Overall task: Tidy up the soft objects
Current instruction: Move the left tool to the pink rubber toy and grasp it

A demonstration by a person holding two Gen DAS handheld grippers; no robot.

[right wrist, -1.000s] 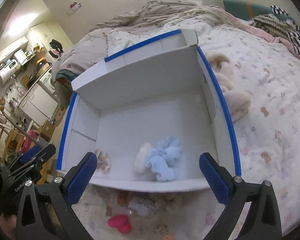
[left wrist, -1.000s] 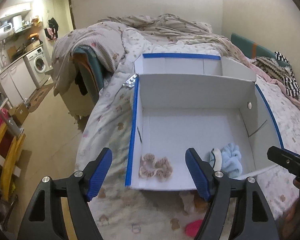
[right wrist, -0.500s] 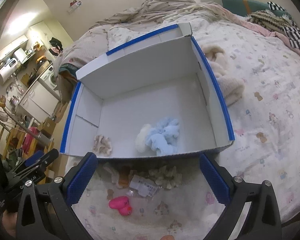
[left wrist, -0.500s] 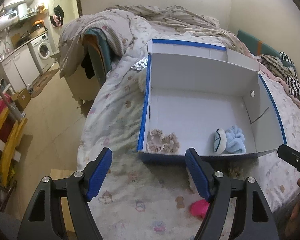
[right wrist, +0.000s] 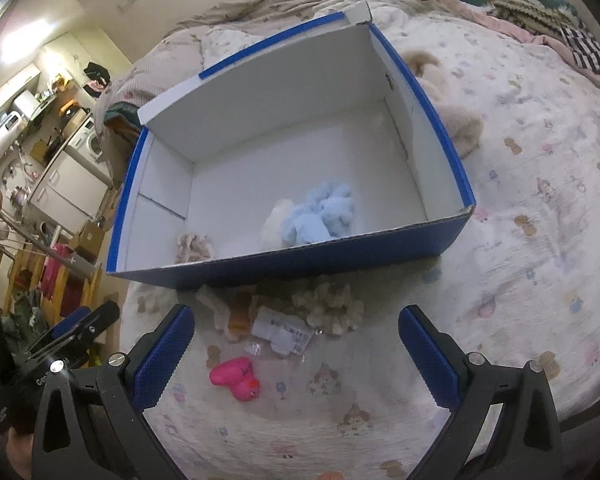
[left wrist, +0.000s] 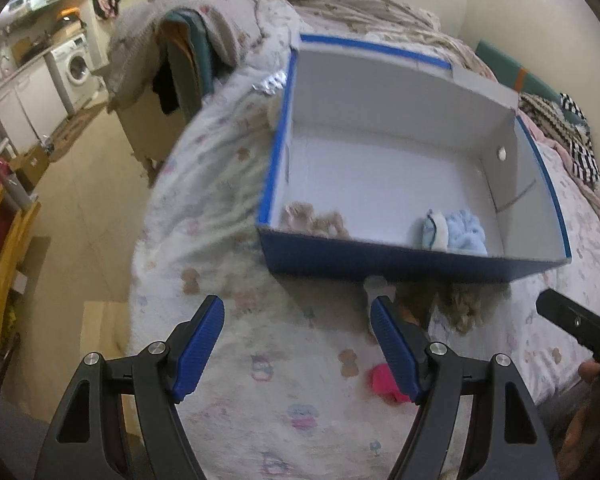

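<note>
The pink soft toy (right wrist: 236, 378) lies on the bedspread (right wrist: 540, 280) just in front of the blue box (right wrist: 300, 258), which already holds a blue fluffy piece (right wrist: 324, 216) and a beige scrunchie (right wrist: 194, 246). A cream fuzzy clump (right wrist: 332, 308) and a packet (right wrist: 284, 330) sit close by — I should come down on the toy alone. My right tool (right wrist: 296, 354) hangs wide open above it, empty; my left tool (left wrist: 296, 344) is open too. I'd centre the pads across its body and pinch gently.
</note>
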